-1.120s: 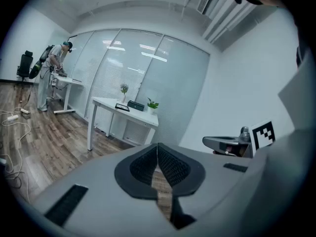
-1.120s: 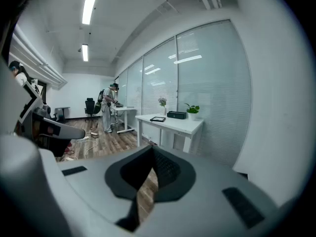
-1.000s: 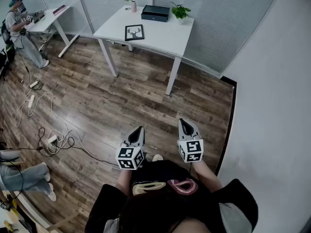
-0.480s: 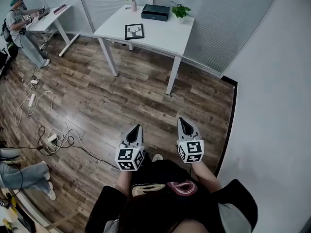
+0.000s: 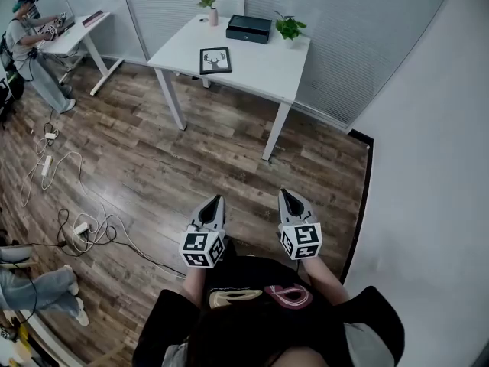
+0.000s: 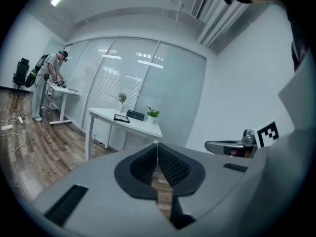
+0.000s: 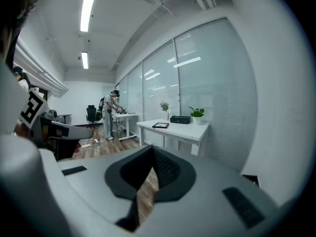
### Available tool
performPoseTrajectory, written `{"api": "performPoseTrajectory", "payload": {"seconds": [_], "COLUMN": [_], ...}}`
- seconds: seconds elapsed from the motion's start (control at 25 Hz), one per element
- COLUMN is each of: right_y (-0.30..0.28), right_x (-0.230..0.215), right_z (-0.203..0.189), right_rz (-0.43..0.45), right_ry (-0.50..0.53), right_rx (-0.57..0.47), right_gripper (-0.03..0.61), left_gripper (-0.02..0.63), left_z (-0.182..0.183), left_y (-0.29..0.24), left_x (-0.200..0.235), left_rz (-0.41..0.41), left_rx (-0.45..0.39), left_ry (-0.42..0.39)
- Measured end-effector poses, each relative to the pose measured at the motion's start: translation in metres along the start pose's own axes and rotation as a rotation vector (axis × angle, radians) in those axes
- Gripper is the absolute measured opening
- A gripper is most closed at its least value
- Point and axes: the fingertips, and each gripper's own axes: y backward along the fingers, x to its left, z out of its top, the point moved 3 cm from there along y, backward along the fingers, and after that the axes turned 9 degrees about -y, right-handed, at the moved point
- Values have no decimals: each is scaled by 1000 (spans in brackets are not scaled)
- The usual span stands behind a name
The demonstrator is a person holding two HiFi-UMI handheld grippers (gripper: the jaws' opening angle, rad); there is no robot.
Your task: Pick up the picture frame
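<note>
Left tongs (image 5: 219, 201) and right tongs (image 5: 283, 194), closed and empty, aim at the picture frame (image 5: 215, 60), seemingly flat on the bench (image 5: 263, 63) well ahead.

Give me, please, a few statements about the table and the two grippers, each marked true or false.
1. The picture frame lies flat on the white table. True.
2. The left gripper is shut on the picture frame. False: its jaws are together on nothing, out over the wooden floor and well short of the table.
3. A black box stands between the vase and the potted plant. True.
4. The right gripper has its jaws wide apart. False: they are together, with nothing between them.
</note>
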Motion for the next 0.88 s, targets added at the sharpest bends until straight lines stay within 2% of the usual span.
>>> {"api": "performPoseTrajectory", "payload": {"seconds": [0.2,0.52,0.88], "right_y": [-42,-115,-168], "right_x": [0,8,44], "right_z": [15,39,34], "right_rz": [-11,-70,-105], "right_ry": [10,-39,-81], "right_rx": [9,-6,-5], "right_gripper": [11,11,11], "left_gripper": [18,18,18], "left_z": [17,44,55], "left_y": [-31,-72,-92], "left_x": [34,101,168], "left_rz": [-50,-91,-137], "left_rx": [-16,3,28], "left_ry": [34,-7,-39]}}
